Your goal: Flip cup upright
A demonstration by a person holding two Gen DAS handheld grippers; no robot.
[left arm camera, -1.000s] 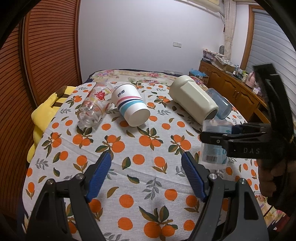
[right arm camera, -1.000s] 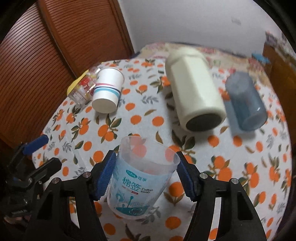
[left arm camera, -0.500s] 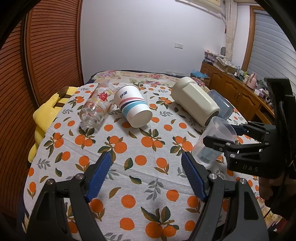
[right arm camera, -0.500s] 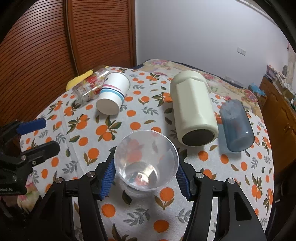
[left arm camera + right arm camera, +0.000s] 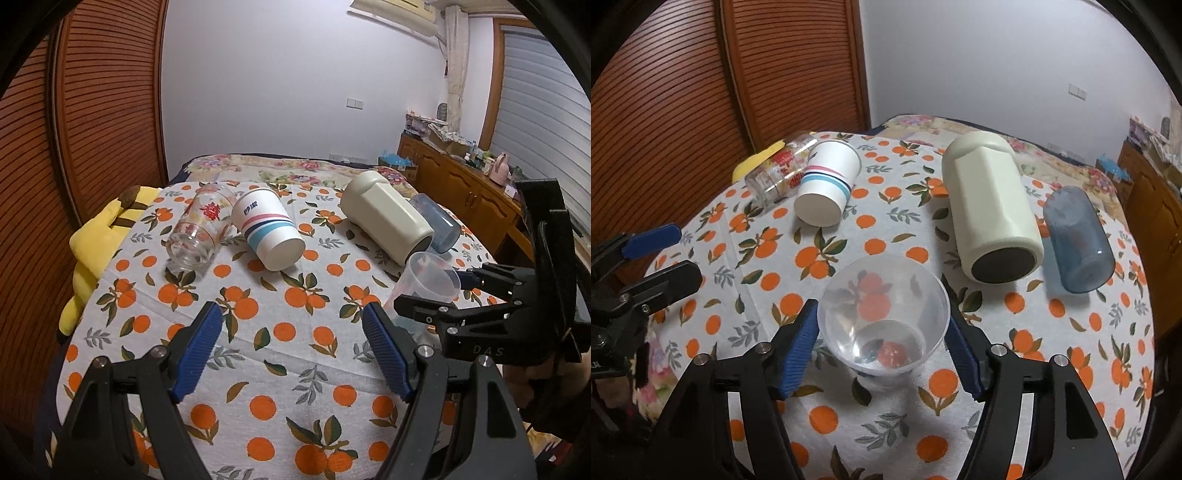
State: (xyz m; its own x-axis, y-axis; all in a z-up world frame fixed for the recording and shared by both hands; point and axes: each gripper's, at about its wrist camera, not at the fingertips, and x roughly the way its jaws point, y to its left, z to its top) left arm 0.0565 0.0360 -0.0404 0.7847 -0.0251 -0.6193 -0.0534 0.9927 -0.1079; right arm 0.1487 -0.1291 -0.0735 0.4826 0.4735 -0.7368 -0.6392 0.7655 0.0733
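Note:
My right gripper [image 5: 882, 343] is shut on a clear plastic cup [image 5: 882, 314], which stands mouth up with its base at the orange-print tablecloth. In the left wrist view the same cup [image 5: 428, 284] sits at the right, held by the right gripper [image 5: 443, 295]. My left gripper [image 5: 295, 347] is open and empty above the near part of the table; it shows at the left edge of the right wrist view [image 5: 653, 258].
Lying on their sides behind are a printed glass [image 5: 199, 229], a striped paper cup [image 5: 267, 232], a cream container [image 5: 384, 221] and a blue tumbler [image 5: 437, 225]. A yellow plush toy [image 5: 99, 236] hangs at the table's left edge. A wooden sideboard [image 5: 461, 177] stands to the right.
The right gripper has turned the clear cup from tilted to mouth up and lowered it toward the cloth. The left gripper has stayed open in place.

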